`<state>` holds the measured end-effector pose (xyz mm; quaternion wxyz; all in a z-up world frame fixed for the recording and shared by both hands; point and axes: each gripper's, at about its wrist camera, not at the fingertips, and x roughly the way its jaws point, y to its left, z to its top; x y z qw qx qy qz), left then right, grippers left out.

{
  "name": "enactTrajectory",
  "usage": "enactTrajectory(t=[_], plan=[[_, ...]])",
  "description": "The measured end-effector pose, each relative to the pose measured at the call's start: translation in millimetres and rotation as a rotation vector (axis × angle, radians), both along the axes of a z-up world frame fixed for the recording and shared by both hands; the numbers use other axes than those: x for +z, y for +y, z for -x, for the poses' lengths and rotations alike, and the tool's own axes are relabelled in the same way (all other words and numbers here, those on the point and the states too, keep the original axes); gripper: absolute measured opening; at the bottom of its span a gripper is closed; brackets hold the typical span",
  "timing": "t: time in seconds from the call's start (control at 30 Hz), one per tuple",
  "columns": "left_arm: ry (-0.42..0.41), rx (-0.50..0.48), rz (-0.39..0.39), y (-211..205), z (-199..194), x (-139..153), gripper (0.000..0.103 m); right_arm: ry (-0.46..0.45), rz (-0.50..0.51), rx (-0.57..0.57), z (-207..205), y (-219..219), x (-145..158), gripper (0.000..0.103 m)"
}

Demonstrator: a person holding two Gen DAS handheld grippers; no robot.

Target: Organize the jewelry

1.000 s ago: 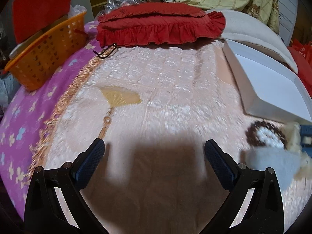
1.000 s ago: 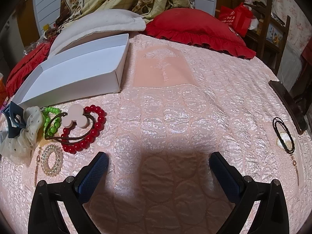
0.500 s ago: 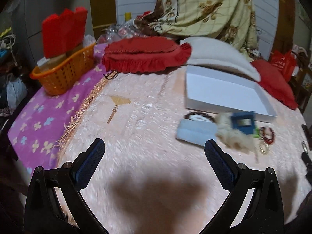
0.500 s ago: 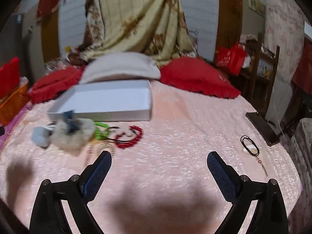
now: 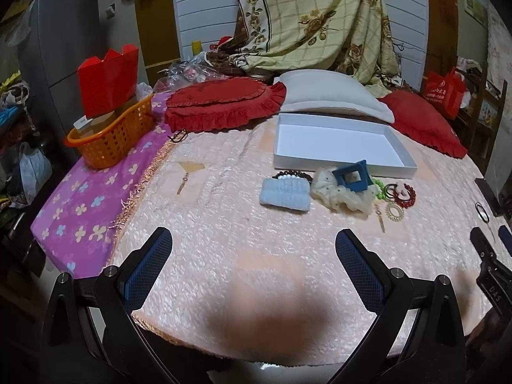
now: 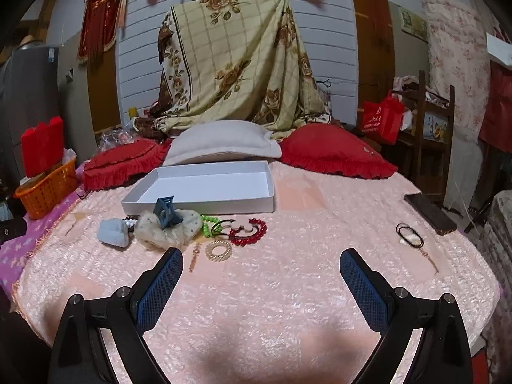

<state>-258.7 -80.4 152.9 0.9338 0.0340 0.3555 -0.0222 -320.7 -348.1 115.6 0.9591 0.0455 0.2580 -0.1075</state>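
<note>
Both tools hang above the near edge of a bed covered in a pink quilted spread [image 6: 288, 275], each with its jaws spread wide and nothing between them: the left tool [image 5: 252, 256] over the near-left part, the right tool [image 6: 260, 270] nearer the middle. A shallow white box [image 6: 204, 188] lies empty toward the far edge, just in front of a white pillow [image 6: 220, 142] flanked by red frilled cushions [image 6: 332, 152]. The jewelry sits in a loose cluster just before the box's near wall: a pale blue fuzzy band [image 5: 284, 196], a cream scrunchie [image 6: 166, 230] with a blue claw clip [image 6: 166, 212] on top, green beads [image 6: 209, 224], a red bead bracelet [image 6: 252, 233] and a gold coil ring [image 6: 218, 249]. Well apart, near the bed's right edge, lies a black cord loop [image 6: 409, 233] beside a dark flat object [image 6: 430, 212]. An orange basket [image 5: 112, 137] stands at the far-left corner on a purple flowered cloth [image 5: 86, 204].
</note>
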Motion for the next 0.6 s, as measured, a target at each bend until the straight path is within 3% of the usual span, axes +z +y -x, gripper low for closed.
enactTrajectory(t=[0.2, 0.37, 0.6], plan=[[0.015, -0.018, -0.018, -9.4, 4.2, -4.0, 0.103, 0.067, -0.090, 0.060, -1.9, 2.1, -14.9, 0.098], [0.030, -0.028, -0.021, -13.5, 4.0, -8.0, 0.103, 0.098, -0.030, 0.079, -4.6, 12.6, -20.2, 0.098], [0.043, -0.041, -0.032, -17.0, 3.4, -13.8, 0.102, 0.129, -0.030, 0.089, -6.9, 15.7, -27.5, 0.098]])
